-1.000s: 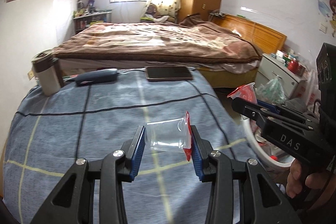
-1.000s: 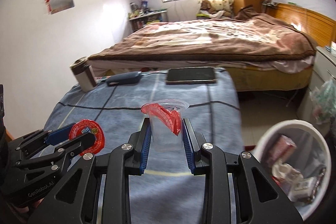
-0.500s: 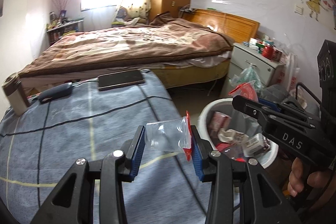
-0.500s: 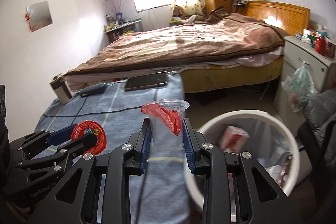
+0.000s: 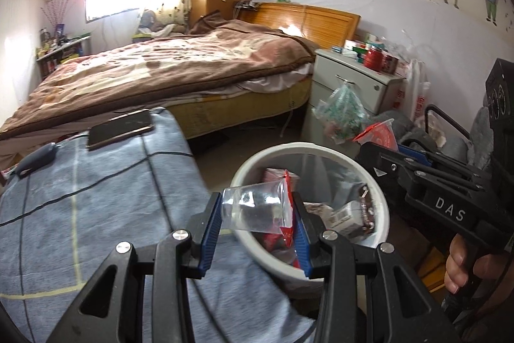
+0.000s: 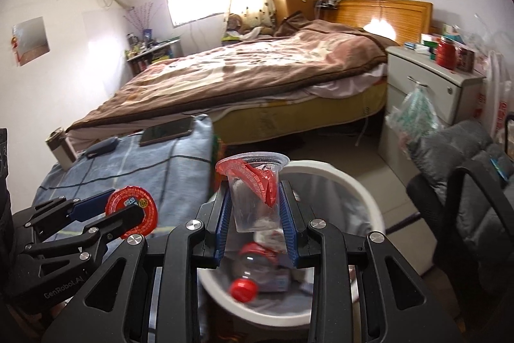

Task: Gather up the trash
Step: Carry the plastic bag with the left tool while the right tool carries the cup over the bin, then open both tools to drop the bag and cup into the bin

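Observation:
My left gripper is shut on a clear plastic cup lying sideways, its red foil lid against the right finger; it hangs over the near rim of the white trash bin. My right gripper is shut on an upright clear cup with a torn red lid and holds it above the same bin. The bin holds a bottle with a red cap and wrappers. The left gripper with its red lid shows at left in the right wrist view.
The blue checked table carries a phone, a dark case and a metal cup. A bed, a nightstand with a hanging bag and a dark chair surround the bin.
Both grippers have swung right, from over the table to over the trash bin, each still holding its cup.

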Motion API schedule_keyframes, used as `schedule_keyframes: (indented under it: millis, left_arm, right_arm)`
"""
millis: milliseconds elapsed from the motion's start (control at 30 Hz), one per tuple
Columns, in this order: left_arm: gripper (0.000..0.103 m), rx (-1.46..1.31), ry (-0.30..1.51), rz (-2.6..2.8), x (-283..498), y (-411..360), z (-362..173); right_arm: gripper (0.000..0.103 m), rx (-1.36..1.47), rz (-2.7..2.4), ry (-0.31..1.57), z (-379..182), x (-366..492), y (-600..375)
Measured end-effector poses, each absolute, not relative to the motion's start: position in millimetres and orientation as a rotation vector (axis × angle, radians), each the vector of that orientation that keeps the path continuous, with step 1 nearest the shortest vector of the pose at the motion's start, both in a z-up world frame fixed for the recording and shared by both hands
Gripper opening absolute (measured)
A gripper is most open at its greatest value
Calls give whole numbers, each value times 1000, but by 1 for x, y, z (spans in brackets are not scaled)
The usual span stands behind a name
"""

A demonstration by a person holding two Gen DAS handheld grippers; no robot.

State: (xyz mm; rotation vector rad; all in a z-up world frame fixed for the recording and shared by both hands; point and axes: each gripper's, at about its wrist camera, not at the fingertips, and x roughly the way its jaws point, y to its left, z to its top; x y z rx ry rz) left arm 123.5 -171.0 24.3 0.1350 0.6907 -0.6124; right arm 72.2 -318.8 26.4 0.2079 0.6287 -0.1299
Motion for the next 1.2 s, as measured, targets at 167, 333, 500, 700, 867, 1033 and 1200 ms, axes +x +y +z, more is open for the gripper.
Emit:
schedule_keyframes:
  millis: [167, 333, 500, 700, 867, 1033, 1200]
  left_arm:
    - [43, 152, 726, -636, 126, -197, 11]
    - [43, 161, 762, -652, 128, -214, -3]
    - [43, 176, 787, -645, 132, -224, -15]
    - [51, 168, 829, -652, 139, -230, -25]
    - [57, 158, 826, -635, 138, -229, -25]
    - [61, 152, 826, -628, 139, -226, -25]
    - [63, 142, 821, -625, 137, -220, -22]
  right_arm:
    - [32, 220, -163, 684, 12, 74, -341]
    - [32, 222, -183, 742, -5, 81, -355]
    - [32, 217, -198, 768, -14, 83, -363]
    - [32, 222, -221, 816, -24, 89, -371]
    - [40, 216, -236, 828, -28, 87, -373]
    - [56, 223, -228, 813, -25, 85, -372]
    - [56, 226, -230, 803, -22, 84, -370]
